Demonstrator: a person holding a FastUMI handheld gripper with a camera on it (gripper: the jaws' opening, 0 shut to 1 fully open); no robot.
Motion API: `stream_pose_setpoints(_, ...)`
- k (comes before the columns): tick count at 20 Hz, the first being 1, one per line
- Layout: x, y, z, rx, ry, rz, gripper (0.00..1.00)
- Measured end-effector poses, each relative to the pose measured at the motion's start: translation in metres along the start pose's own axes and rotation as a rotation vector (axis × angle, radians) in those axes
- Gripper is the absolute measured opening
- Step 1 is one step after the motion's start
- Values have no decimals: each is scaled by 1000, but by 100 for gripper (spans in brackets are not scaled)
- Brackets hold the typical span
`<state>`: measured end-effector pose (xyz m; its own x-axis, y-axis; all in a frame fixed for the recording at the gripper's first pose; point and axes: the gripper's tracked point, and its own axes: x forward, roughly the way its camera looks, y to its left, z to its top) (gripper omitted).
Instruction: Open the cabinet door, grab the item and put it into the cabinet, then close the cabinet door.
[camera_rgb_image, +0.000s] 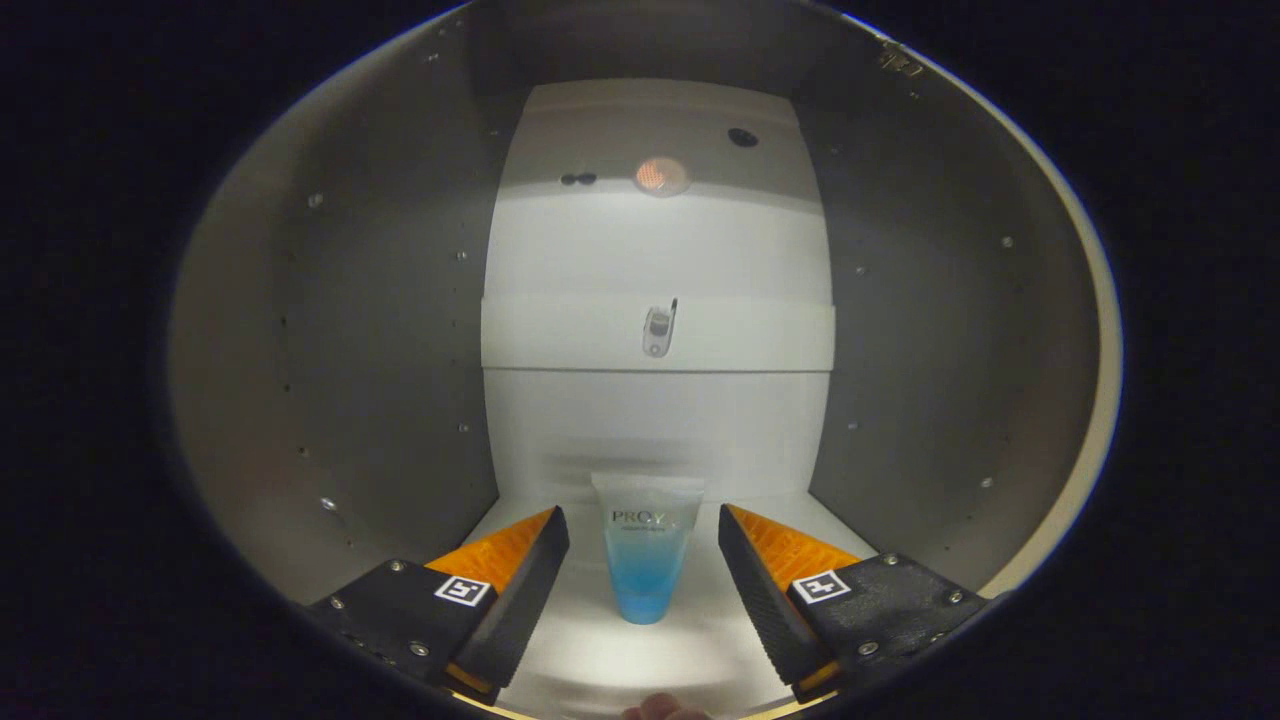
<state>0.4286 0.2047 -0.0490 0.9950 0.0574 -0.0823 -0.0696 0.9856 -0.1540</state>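
Fingers of the gripper (643, 545) stand spread, clear of the translucent blue-filled plastic tube (646, 555) between them; tube's long axis runs six to twelve o'clock inside the white cabinet (655, 400).

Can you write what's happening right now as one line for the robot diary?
place: inside cabinet | item: tube standing on cabinet floor | tongs: open, one finger each side of tube, not touching | step: item placed, door not yet closed

Inside the cabinet (330, 330), a clear tube (645, 550) of blue gel is standing cap-down on the floor, at twelve o'clock from the gripper (643, 540). Its fingers are sitting spread apart on either side, not touching it. A shelf (560, 335) is crossing the back wall beyond.
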Motion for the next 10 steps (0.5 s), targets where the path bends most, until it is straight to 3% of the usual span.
stream_pose_setpoints(7,-177,8,44,74,-78,110,93)
stream_pose_setpoints(10,-250,-4,52,42,-93,99,93)
